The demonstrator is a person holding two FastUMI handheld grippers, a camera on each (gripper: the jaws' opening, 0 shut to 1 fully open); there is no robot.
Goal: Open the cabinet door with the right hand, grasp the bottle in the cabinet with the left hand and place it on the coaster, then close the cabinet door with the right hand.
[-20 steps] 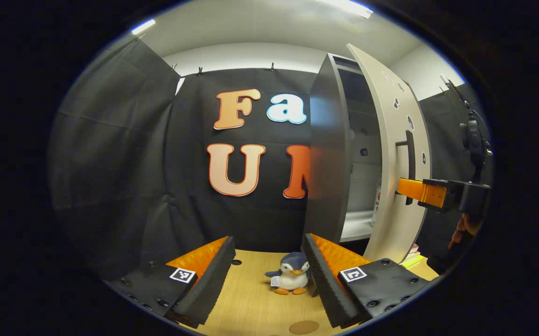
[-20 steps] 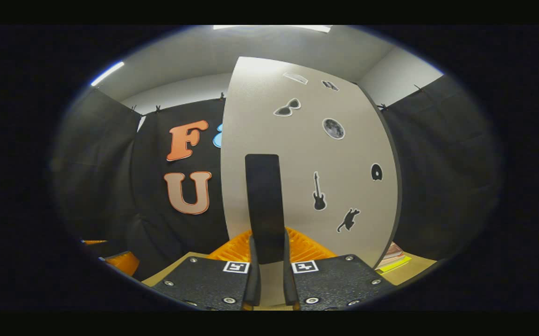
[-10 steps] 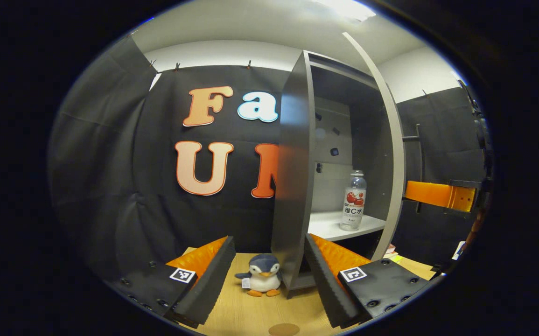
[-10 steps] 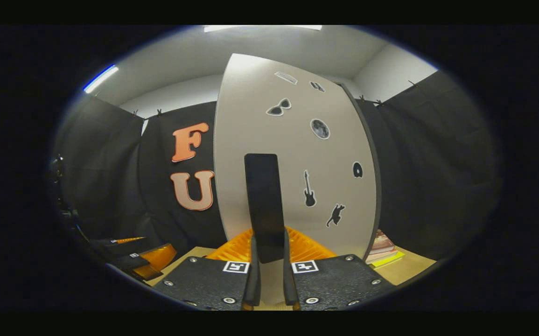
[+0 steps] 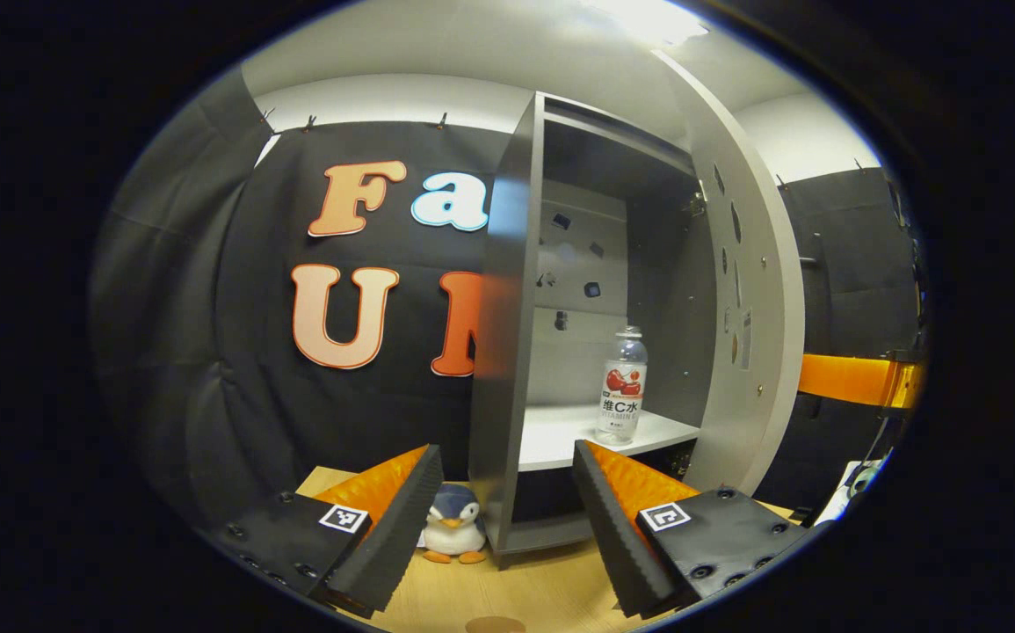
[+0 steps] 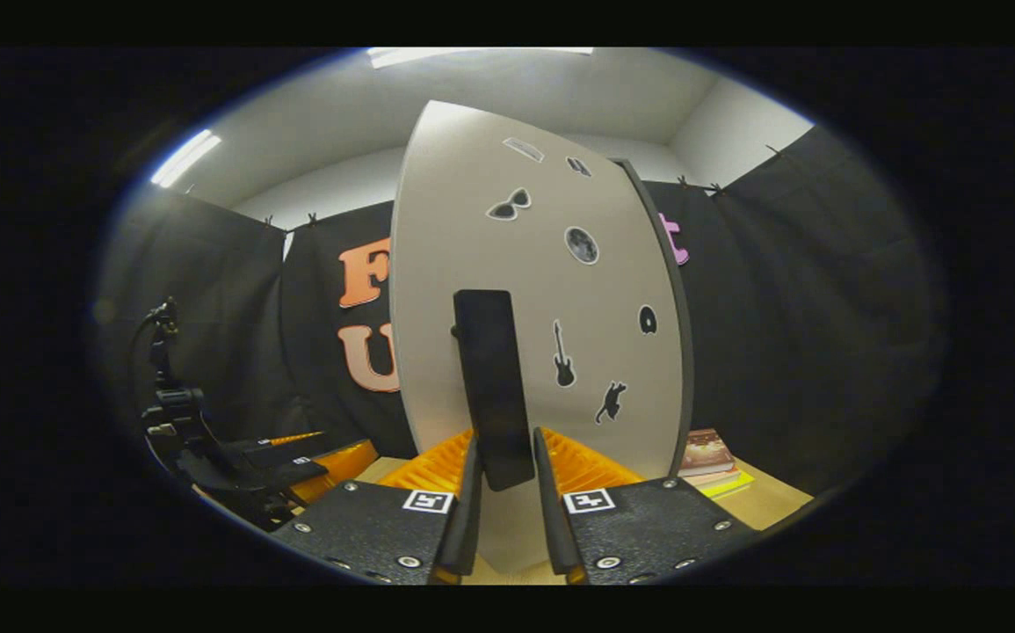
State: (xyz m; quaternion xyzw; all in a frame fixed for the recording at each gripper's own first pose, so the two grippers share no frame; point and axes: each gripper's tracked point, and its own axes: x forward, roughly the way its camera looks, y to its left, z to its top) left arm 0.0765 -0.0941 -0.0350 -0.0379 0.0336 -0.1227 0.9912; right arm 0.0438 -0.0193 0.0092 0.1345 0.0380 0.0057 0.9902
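The grey cabinet point(image 5: 507, 352) stands open, its door point(image 5: 753, 290) swung out to the right. A clear bottle point(image 5: 621, 387) with a red label stands upright on the white shelf point(image 5: 560, 435) inside. My left gripper point(image 5: 503, 527) is open and empty, low in front of the cabinet, well short of the bottle. A brown coaster point(image 5: 494, 624) lies on the table just below it. In the right gripper view, my right gripper point(image 6: 507, 457) is shut on the black door handle point(image 6: 489, 378), one finger on each side. The door point(image 6: 560, 290) carries several stickers.
A plush penguin point(image 5: 454, 527) sits on the wooden table point(image 5: 551, 585) against the cabinet's left foot. A stack of books point(image 6: 709, 457) lies right of the door. Black cloth walls close the booth. The left gripper point(image 6: 296, 457) shows at the lower left of the right gripper view.
The door has swung further open with the right gripper on its handle, uncovering the bottle and shelf. The left gripper has turned toward the cabinet. The right fingers stand slightly wider apart.
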